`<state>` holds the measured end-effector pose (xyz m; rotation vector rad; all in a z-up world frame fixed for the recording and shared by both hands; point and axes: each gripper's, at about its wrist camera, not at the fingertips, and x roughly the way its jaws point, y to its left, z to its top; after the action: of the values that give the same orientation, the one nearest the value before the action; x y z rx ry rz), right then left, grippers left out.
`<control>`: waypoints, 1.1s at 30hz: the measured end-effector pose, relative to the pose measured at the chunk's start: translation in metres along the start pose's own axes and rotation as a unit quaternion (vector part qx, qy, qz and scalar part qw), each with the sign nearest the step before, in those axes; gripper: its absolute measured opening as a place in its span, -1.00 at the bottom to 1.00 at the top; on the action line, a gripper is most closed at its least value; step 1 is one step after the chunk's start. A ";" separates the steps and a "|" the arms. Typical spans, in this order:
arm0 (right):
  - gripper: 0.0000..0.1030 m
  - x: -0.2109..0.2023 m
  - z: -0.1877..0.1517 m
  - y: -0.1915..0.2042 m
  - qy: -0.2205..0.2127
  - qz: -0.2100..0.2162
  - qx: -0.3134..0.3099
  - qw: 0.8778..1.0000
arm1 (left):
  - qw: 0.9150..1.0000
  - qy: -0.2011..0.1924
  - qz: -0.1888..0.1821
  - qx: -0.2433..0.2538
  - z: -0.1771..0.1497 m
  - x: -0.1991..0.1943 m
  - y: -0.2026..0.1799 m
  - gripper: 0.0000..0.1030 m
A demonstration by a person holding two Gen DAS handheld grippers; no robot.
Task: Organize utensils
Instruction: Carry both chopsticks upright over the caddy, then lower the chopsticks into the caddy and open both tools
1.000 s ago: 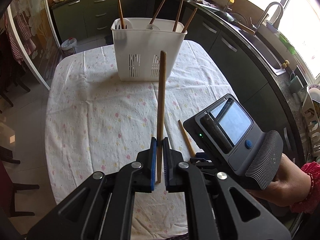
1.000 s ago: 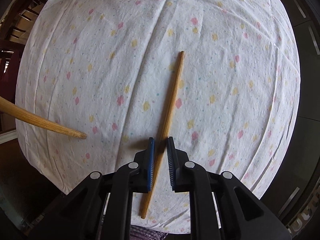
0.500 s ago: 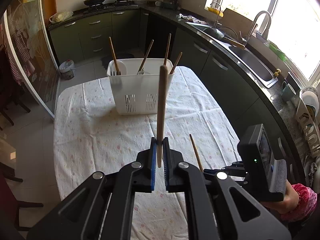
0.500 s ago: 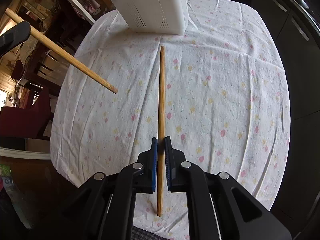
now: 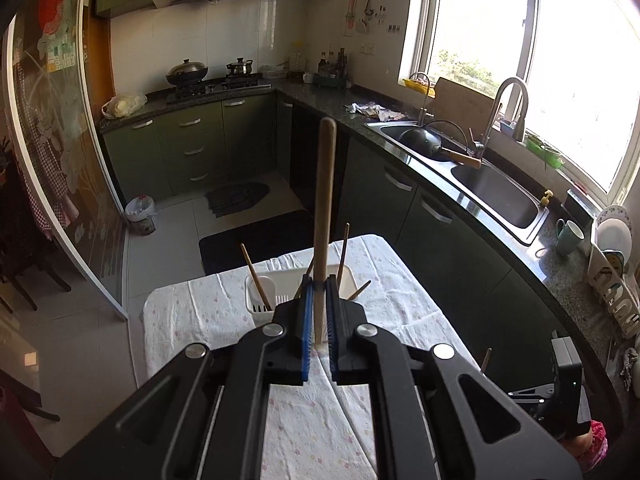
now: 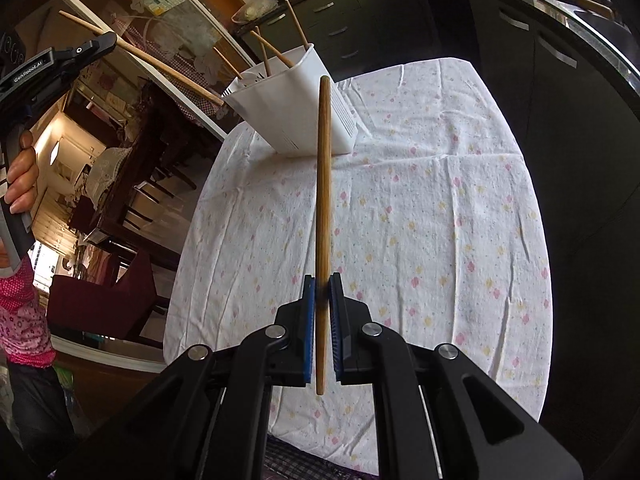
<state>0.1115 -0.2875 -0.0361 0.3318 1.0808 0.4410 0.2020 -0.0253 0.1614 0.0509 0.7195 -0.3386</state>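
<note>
The table (image 6: 440,200), under a white spotted cloth, filled the right wrist view. At its 12 o'clock edge stood the white caddy (image 6: 288,104), several chopsticks (image 6: 276,54) leaning in it (how many, hard to say). The left gripper (image 5: 316,284) was clamped on one wooden chopstick (image 5: 323,200), which rose toward 12 o'clock above the caddy. The right gripper (image 6: 321,286) was pinched tight on a second chopstick (image 6: 323,168), lifted clear of the cloth and pointing at 12 toward the caddy. At 9 o'clock a hand (image 6: 20,180) held the left tool's grip.
</note>
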 end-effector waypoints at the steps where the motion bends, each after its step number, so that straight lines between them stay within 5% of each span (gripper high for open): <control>1: -0.84 -0.001 0.000 0.000 -0.003 0.003 0.001 1.000 | 1.000 -0.004 0.005 0.001 0.007 -0.001 0.003 -0.88; 12: -0.84 -0.008 0.010 0.002 -0.015 0.006 -0.001 1.000 | 1.000 -0.010 0.023 0.011 0.042 0.043 0.024 -0.88; 33: -0.84 -0.059 0.086 0.038 -0.102 0.005 -0.032 0.994 | 0.994 0.109 0.019 0.015 -0.019 0.166 0.049 -0.86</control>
<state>0.1583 -0.2885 0.0644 0.3179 0.8640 0.4398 0.3218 -0.0235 0.0356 0.1326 0.9278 -0.3096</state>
